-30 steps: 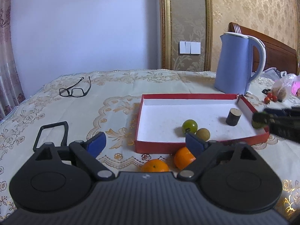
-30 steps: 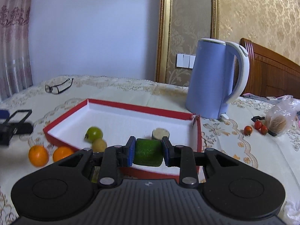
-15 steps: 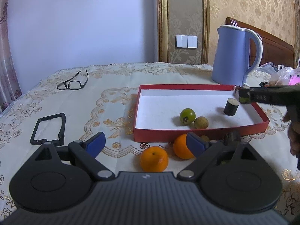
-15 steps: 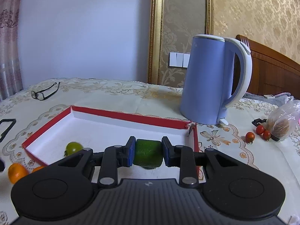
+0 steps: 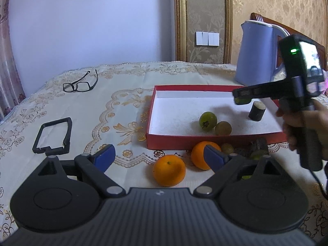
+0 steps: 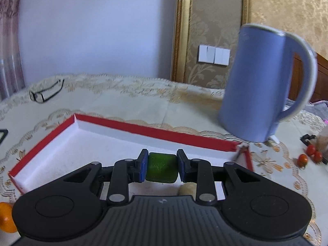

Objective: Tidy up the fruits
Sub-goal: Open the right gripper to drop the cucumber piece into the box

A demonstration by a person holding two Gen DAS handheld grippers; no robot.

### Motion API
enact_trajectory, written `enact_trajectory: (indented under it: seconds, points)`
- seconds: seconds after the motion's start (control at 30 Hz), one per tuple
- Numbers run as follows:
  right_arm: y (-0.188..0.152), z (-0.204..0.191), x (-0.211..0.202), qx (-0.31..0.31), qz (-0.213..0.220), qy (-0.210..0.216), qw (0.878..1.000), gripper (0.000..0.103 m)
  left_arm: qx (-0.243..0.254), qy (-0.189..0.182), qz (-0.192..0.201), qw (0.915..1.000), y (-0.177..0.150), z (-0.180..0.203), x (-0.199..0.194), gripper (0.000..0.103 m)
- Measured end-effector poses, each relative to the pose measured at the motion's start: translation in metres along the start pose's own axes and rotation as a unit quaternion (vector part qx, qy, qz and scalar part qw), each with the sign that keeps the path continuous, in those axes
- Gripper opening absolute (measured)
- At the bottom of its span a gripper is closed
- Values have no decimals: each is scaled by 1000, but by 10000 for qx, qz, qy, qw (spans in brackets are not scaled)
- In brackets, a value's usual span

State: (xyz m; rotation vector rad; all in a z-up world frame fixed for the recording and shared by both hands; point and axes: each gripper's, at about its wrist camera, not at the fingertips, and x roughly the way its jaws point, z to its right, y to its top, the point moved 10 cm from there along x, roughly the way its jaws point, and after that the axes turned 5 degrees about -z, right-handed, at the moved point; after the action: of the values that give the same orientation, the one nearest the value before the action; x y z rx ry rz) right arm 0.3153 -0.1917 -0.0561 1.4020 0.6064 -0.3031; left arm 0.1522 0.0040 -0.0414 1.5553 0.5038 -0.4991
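Note:
My right gripper [image 6: 162, 167] is shut on a green fruit [image 6: 161, 170] and hangs over the red box [image 6: 143, 130] with a white floor. From the left wrist view the same gripper [image 5: 242, 97] is held by a hand above the box's right part [image 5: 164, 88]. Inside the box lie a green fruit [image 5: 207, 118], a brownish fruit [image 5: 223, 128] and a dark cylinder [image 5: 256, 111]. My left gripper [image 5: 158, 156] stands open low over two oranges [image 5: 169, 170] [image 5: 202, 157] in front of the box.
A blue kettle [image 6: 264, 82] stands behind the box at the right. Glasses [image 5: 81, 84] lie at the back left, a black frame [image 5: 53, 135] at the left. Small fruits [image 5: 227, 148] sit before the box; red tomatoes [image 6: 310, 153] and a bag lie right.
The right gripper has carried the green fruit leftward and forward over the box. The left gripper has barely shifted.

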Motion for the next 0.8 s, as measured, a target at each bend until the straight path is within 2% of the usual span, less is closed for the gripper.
enact_trajectory:
  seconds: [0.23, 0.43, 0.5, 0.53, 0.57, 0.63, 0.67, 0.73, 0.8]
  points:
    - [-9, -9, 21, -260, -264, -128, 9992, 29, -8, 76, 5, 10000, 0, -3, -1, 94]
    - [-12, -4, 17, -130, -379, -177, 9990, 30, -55, 65, 10, 10000, -1, -6, -1, 94]
    - [-14, -1, 12, -15, -486, -123, 9987, 39, -68, 57, 49, 9999, -2, -8, -3, 94]
    - [-14, 0, 7, 53, -505, -21, 9987, 56, -69, 48, 94, 9999, -2, -10, -4, 96]
    - [-14, 0, 1, 139, -498, 97, 9986, 78, -68, 38, 144, 9999, -2, -11, -6, 97]
    - [-10, 4, -16, 356, -352, 188, 9986, 97, -60, 22, 265, 9996, -3, -15, -8, 99]
    - [-6, 7, -25, 430, -202, 183, 9987, 102, -54, 28, 295, 9995, -3, -17, -9, 99]
    - [0, 12, -42, 510, 12, 99, 9986, 103, -41, 49, 263, 9996, -6, -21, -8, 100]
    - [2, 19, -54, 718, 28, -115, 9974, 103, -31, -60, 219, 9997, -9, -22, -7, 100]
